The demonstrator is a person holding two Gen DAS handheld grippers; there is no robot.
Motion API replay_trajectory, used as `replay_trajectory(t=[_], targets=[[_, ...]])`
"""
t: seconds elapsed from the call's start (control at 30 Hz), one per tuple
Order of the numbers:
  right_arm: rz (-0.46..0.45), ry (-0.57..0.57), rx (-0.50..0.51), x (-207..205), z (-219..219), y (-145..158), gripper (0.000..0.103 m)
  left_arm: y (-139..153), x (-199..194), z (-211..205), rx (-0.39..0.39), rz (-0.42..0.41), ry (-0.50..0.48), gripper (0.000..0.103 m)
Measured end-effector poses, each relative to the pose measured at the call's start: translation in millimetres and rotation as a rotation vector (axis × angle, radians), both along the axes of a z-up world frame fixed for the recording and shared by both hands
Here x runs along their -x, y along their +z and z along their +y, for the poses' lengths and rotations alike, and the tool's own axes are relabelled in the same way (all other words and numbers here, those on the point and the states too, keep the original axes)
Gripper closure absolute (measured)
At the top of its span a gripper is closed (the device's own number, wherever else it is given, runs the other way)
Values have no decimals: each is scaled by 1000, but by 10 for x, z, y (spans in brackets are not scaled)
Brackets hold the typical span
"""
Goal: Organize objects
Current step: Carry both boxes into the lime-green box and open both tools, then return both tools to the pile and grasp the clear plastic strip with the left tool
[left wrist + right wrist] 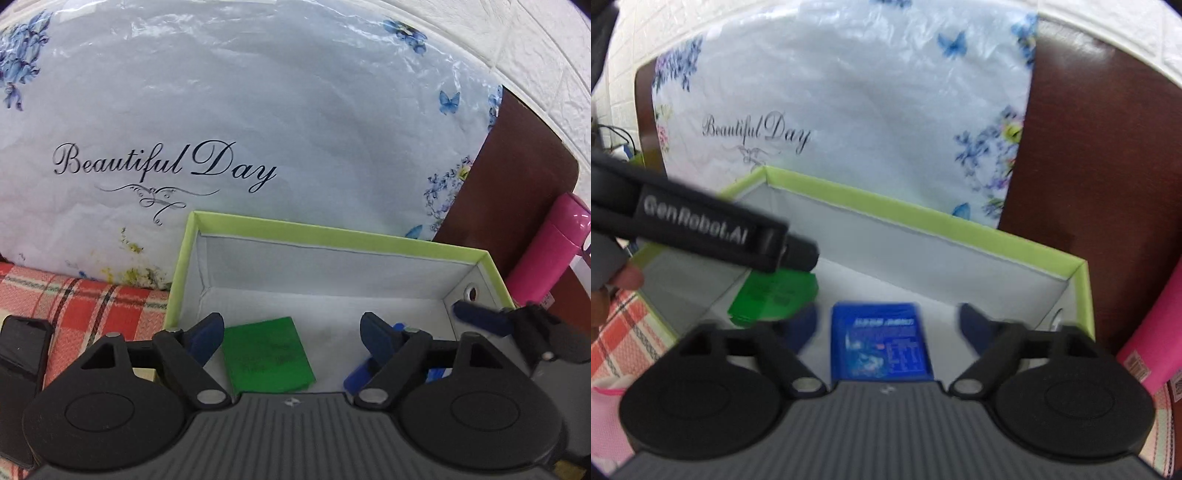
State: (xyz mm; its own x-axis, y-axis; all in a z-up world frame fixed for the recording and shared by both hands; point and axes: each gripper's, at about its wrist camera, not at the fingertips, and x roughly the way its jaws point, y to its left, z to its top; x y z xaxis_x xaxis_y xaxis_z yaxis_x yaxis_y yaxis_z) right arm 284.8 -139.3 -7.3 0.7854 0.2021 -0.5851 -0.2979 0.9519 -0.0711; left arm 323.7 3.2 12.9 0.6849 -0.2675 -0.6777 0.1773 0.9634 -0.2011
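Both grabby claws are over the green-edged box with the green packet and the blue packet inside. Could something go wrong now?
Maybe. The left gripper and right gripper hover close together over one box, so they might bump. An open finger could also nudge the green packet or blue packet askew, or catch the box's thin wall.

An open rectangular cardboard box (pixel 332 236) with lime-green rim and white lining holds two flat packets lying on its floor: a green square packet (pixel 267 356) toward the left, and a blue printed packet (pixel 881 341) beside it, apart.
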Motion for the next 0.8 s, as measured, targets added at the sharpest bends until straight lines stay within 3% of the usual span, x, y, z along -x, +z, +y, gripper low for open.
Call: replay_trajectory(t=[0.07,0.13,0.3,0.43,0.57,0.8], targets=[[-39,-36,-10,174,-111,153,9,121,153,58,2,-18,27,19],[-101,-57,-37,446,-241,321,0,278,362,114,13,-58,52,19],[-189,-84,-133,1146,-537,717,0,599,1009,130,7,-146,74,19],[-224,-129,-185,1645,-603,897,0,653,1489,72,0,-171,55,19],[-250,-132,-196,2174,-610,928,0,545,1958,78,31,-158,54,19],[-209,-149,-156,2702,-548,618,0,247,2569,120,47,-111,70,19]])
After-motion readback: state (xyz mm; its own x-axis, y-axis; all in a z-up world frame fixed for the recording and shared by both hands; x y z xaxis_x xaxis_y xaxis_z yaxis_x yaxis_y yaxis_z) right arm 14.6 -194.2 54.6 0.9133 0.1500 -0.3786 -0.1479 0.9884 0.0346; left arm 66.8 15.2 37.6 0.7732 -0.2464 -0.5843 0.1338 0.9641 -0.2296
